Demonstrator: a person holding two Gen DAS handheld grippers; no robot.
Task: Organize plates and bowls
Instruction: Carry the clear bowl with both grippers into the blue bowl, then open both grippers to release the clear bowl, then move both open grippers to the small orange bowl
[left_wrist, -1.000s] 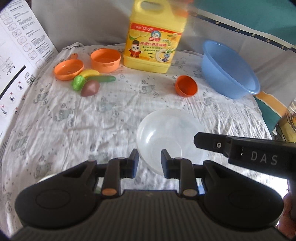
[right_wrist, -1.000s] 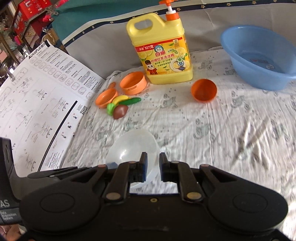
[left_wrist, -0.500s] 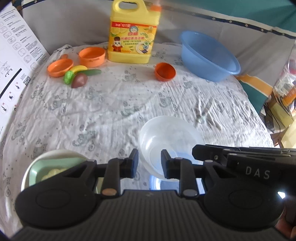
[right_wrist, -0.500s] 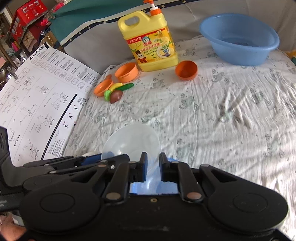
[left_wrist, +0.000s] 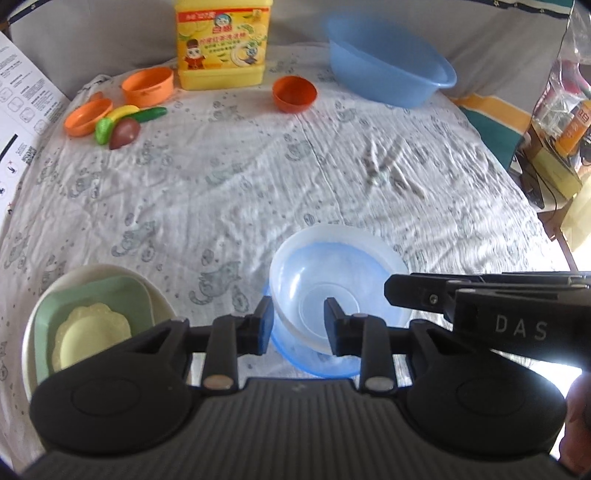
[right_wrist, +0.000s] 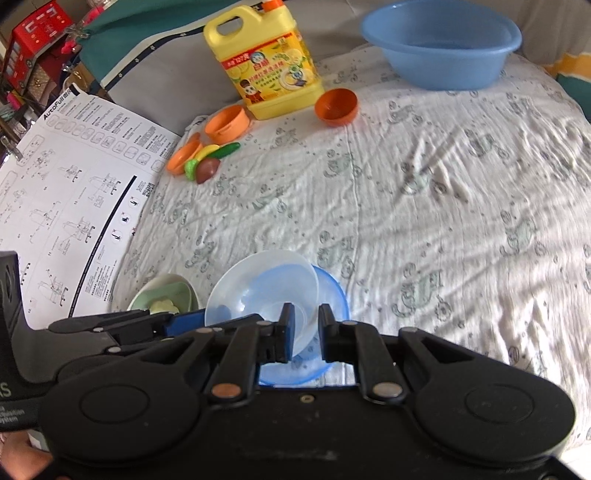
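Low in the frame, the right gripper (right_wrist: 303, 332) pinches the near rim of the clear plastic bowl (right_wrist: 258, 288), which sits partly inside a blue bowl (right_wrist: 332, 291) mostly hidden beneath it. The left gripper (left_wrist: 297, 325) straddles the opposite rim; its jaws have just been widening, and whether its pads still press cannot be told. At lower left, gripper bodies cut off the stacked green dish (left_wrist: 92, 295).
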